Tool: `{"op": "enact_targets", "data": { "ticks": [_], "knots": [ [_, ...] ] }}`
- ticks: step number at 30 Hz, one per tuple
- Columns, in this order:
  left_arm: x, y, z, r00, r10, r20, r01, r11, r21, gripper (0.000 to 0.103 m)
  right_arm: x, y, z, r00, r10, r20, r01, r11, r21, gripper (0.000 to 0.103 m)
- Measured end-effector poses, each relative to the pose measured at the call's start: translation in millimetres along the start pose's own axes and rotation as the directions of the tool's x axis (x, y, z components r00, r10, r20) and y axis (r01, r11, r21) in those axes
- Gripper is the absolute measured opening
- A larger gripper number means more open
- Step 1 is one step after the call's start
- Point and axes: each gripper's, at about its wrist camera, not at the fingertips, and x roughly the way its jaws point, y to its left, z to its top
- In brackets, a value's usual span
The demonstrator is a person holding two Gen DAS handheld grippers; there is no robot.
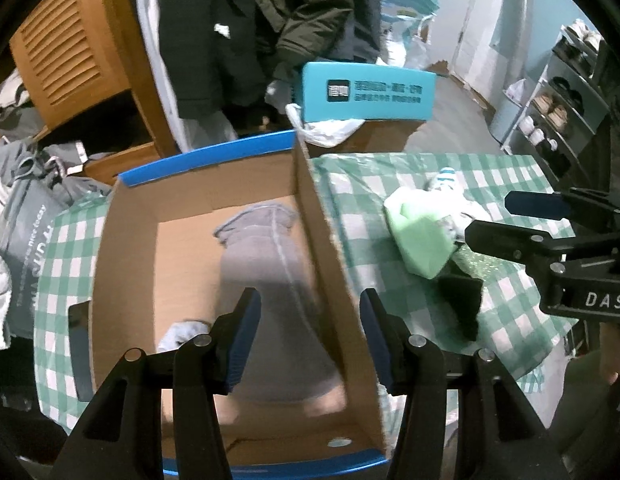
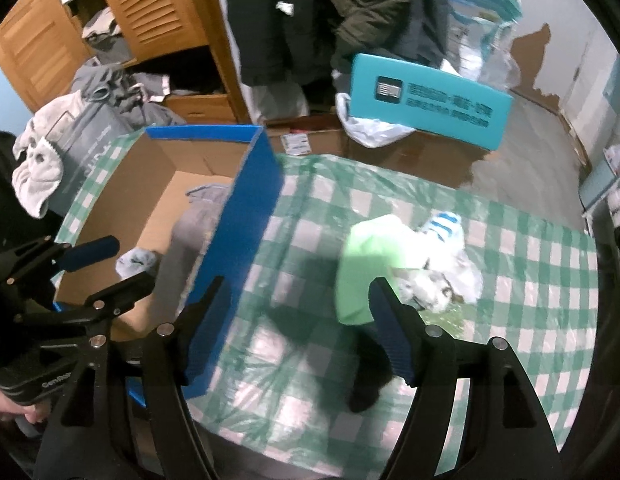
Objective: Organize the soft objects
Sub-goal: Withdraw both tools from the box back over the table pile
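The box wall [image 2: 238, 216] (blue outside) divides open tablecloth [image 2: 509, 280] from box.

Checked tablecloth [image 2: 509, 248] under box [image 2: 246, 184], clothes [image 2: 365, 264]

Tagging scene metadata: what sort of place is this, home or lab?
Most likely a lived-in bedroom or entry room at home. Dark coats hang beside a wooden louvred wardrobe, a metal rack of shoes stands against the wall, and the work surface wears a green-and-white checked cloth.

Green-and-white checked tablecloth [image 2: 509, 264], blue-sided brown cardboard box [image 2: 246, 216], grey garment [image 1: 266, 264], light green cloth [image 2: 365, 264].
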Motion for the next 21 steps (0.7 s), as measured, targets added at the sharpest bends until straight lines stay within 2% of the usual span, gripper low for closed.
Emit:
{"op": "enact_targets", "data": {
  "ticks": [21],
  "knots": [
    [33,-78,12,0.997,-0.014,-0.072,0.022,0.992,0.123,0.053,-13,-98,-38,0.998,-0.067,0.004,0.066,0.986,0.154,0.072]
  ]
}}
